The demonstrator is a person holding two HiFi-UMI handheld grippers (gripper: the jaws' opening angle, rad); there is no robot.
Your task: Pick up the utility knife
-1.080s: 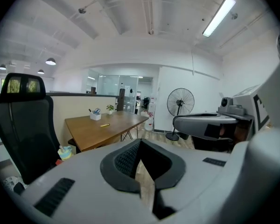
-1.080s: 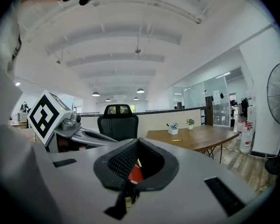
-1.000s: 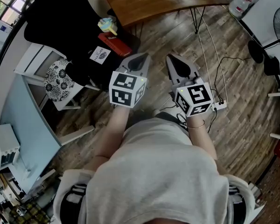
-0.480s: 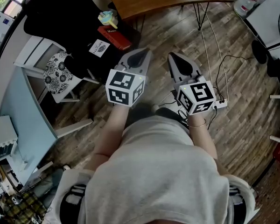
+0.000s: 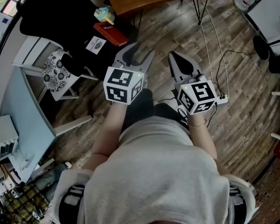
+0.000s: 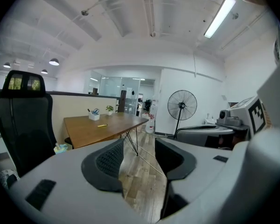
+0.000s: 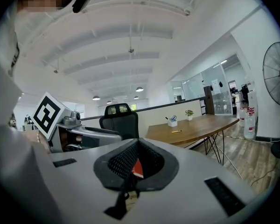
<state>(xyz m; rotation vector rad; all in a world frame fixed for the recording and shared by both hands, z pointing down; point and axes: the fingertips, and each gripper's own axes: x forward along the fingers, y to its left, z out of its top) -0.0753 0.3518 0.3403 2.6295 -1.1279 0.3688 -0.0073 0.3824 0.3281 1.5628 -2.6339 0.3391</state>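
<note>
well, i'm standing over the wood floor (image 5: 242,125) with a gripper in each hand, both held out in front of me and pointing towards the wooden bench (image 6: 81,129), which is well apart from either of them. my left gripper (image 6: 141,158) is wide: its jaws have just been opening and the two dark pads stand clearly apart. only floorboards and the bench's thin metal legs show through the gap, with nothing between the pads. my right gripper (image 7: 136,148) is closed up with its tips meeting and holds nothing. through the small hollow behind the tips a bit of red shows, which seems to be the red book (image 5: 110,34) lying on the floor further off. the utility knife (image 6: 101,125) is a small yellow sliver lying flat on the bench top, too small to make out in detail. it sits just on my side of a white holder (image 6: 94,116) with pens and scissors standing in it, and near a little potted plant (image 6: 110,109). neither gripper is anywhere close to it. a black office chair (image 6: 23,125) stands to the left of the bench, with a teal tissue box (image 6: 60,148) low beside it, and a pedestal fan (image 6: 182,105) stands off to the right.
</note>
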